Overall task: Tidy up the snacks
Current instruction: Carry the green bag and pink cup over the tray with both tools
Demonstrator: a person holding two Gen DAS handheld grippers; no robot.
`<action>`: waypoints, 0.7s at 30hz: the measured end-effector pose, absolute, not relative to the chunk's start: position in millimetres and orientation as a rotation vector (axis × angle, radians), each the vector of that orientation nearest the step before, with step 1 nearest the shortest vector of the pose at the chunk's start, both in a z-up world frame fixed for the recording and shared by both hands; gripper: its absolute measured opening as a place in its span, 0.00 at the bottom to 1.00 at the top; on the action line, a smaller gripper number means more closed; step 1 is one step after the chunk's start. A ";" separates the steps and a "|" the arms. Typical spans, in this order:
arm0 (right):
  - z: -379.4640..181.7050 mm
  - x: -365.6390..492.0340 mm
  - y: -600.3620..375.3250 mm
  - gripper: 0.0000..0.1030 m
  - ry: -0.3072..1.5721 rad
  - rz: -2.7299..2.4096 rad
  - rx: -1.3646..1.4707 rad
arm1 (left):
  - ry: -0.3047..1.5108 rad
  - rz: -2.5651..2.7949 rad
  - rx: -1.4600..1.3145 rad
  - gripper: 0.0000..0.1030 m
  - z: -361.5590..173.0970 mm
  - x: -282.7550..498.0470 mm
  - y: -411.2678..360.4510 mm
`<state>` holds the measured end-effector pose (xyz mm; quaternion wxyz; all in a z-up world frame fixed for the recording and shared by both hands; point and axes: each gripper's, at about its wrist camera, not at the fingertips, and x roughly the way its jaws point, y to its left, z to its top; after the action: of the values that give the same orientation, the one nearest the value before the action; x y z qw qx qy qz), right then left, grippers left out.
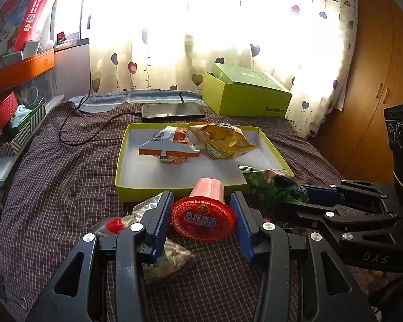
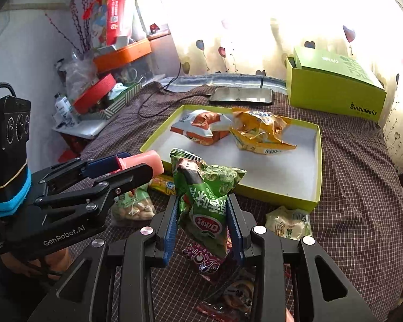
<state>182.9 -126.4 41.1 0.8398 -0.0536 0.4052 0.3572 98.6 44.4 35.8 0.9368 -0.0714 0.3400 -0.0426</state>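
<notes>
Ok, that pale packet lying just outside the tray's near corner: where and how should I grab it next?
Probably from above, with the fingers straddling its puffed middle across the narrower width. The pale packet lies flat on the bedspread, close against the tray wall, so a sideways approach would likely push it or catch the cloth.

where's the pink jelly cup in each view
Left wrist: the pink jelly cup is bottom centre, red lid facing the camera, held in the left gripper.
Right wrist: the cup is left of centre, sticking out of that gripper.
Shared landmark: the green tray, just beyond the cup in both.
</notes>
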 end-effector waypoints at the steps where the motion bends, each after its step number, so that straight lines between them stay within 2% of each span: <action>1: 40.7 186.5 -125.4 0.31 0.858 0.753 -0.117 | 0.694 -0.083 -0.147 0.44 36.1 102.0 44.9; 13: 26.4 233.4 -120.1 0.31 0.904 0.714 -0.129 | 0.731 -0.027 -0.189 0.44 26.7 149.8 53.9; 16: 20.8 244.3 -117.7 0.31 0.919 0.709 -0.132 | 0.738 -0.013 -0.193 0.36 25.0 161.1 55.3; 21: 7.9 262.9 -112.0 0.31 0.953 0.691 -0.139 | 0.737 -0.002 -0.184 0.34 21.0 180.9 55.6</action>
<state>262.9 -112.0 7.9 0.8295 -0.0657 0.4490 0.3256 180.9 55.6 21.0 0.9287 -0.0897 0.3599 -0.0007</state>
